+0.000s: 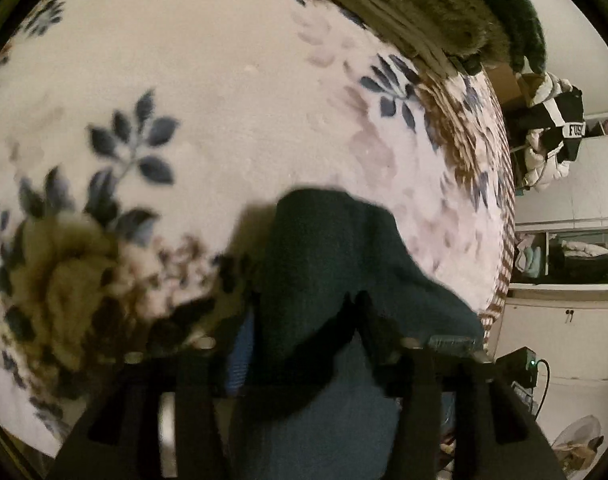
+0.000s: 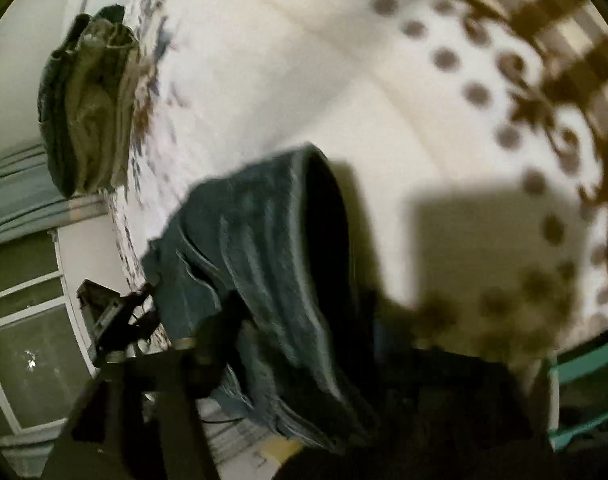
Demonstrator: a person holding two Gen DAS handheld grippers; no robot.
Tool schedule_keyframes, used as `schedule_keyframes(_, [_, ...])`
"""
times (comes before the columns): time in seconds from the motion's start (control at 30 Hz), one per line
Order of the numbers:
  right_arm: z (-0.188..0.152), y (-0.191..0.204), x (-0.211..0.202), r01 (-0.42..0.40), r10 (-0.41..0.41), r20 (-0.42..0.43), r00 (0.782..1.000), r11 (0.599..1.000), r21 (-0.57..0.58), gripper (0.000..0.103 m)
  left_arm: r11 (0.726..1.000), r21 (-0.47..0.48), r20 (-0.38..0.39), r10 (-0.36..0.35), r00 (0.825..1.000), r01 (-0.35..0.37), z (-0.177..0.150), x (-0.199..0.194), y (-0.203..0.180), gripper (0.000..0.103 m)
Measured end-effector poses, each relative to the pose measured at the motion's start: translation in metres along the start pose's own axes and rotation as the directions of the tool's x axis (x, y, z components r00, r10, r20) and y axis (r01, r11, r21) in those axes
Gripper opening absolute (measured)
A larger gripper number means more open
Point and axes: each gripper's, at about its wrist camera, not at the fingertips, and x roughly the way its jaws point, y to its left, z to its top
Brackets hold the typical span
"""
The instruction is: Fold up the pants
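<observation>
both grippers gripping dark teal pants (image 1: 328, 280) bunched above the floral bedspread (image 1: 223, 80), left gripper (image 1: 304, 344) and right gripper (image 2: 287, 360) each half-closed on cloth running straight forward between the jaws, long axis apparently spanning the two, neither hand nearer.

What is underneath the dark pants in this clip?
Under the pants lies the pale floral blanket, which spreads all around them and catches their shadow. Whatever blanket pattern, or anything else, sits directly beneath the bunched fabric is covered and cannot be seen.
</observation>
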Motion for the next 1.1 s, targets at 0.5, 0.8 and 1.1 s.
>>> schedule_keyframes(0.5, [-0.015,-0.012,0.040,-0.224,0.231,-0.145,0.962,0.973,0.063,0.092,0.996,-0.040,-0.056,-0.086,0.995,0.084,-0.024,0.033,0.017,0.085])
schedule_keyframes(0.8, [-0.015,-0.016,0.053,-0.241,0.249,-0.096,0.964,0.967,0.086,0.069,0.996,0.010,-0.026,-0.091,0.996,0.091,-0.032,0.028,0.013,0.051])
schedule_keyframes(1.1, [-0.032,0.010,0.021,-0.144,0.144,0.012,0.989,0.989,0.015,0.045,0.994,0.072,0.047,-0.080,0.996,0.076,-0.048,-0.010,-0.009,0.022])
